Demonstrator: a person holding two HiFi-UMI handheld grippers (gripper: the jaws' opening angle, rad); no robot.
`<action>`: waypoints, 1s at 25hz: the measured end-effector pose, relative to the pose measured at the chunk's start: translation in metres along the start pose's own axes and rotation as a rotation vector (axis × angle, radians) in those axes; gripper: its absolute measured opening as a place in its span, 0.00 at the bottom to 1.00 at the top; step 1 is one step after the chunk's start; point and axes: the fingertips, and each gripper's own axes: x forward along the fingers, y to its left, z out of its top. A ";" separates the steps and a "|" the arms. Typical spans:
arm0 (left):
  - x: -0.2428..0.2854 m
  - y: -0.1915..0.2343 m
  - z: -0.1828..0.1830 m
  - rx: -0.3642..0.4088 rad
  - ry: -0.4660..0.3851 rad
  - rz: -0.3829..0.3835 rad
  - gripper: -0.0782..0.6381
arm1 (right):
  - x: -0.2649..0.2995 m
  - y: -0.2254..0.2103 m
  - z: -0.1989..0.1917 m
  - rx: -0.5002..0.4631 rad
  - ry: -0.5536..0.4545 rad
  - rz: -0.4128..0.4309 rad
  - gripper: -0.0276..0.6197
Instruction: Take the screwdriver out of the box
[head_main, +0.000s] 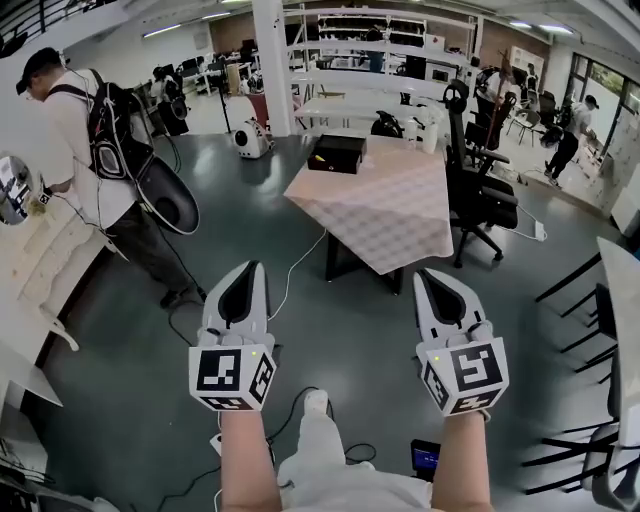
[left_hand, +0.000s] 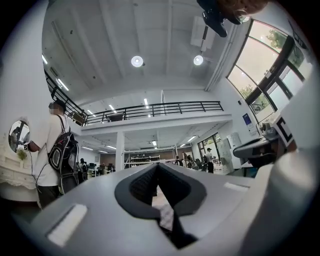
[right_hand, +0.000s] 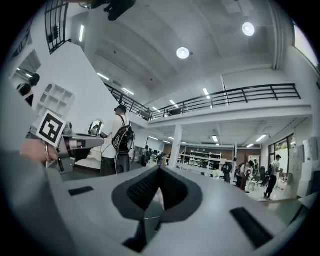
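A black box (head_main: 336, 153) stands at the far left corner of a table with a checked cloth (head_main: 385, 210), well ahead of both grippers. No screwdriver shows in any view. My left gripper (head_main: 250, 266) is held out over the floor with its jaws together and nothing between them. My right gripper (head_main: 426, 272) is beside it at the same height, shut and empty too. In the left gripper view the left gripper (left_hand: 158, 166) points over the table. The right gripper (right_hand: 159, 169) faces the hall in its own view.
A person with a backpack (head_main: 90, 150) stands at a white cabinet (head_main: 40, 260) on the left. A black office chair (head_main: 478, 190) is at the table's right side. Cables (head_main: 296, 268) run across the grey floor under the table. Dark chair frames (head_main: 590, 300) line the right edge.
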 end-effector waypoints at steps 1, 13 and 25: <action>0.010 0.006 -0.004 0.001 -0.004 0.004 0.12 | 0.012 0.000 -0.002 -0.004 0.004 0.004 0.05; 0.164 0.098 -0.060 0.008 0.034 -0.042 0.12 | 0.196 -0.015 -0.013 -0.042 0.024 -0.015 0.05; 0.281 0.189 -0.091 -0.023 0.040 -0.114 0.12 | 0.343 -0.022 -0.015 -0.064 0.055 -0.043 0.05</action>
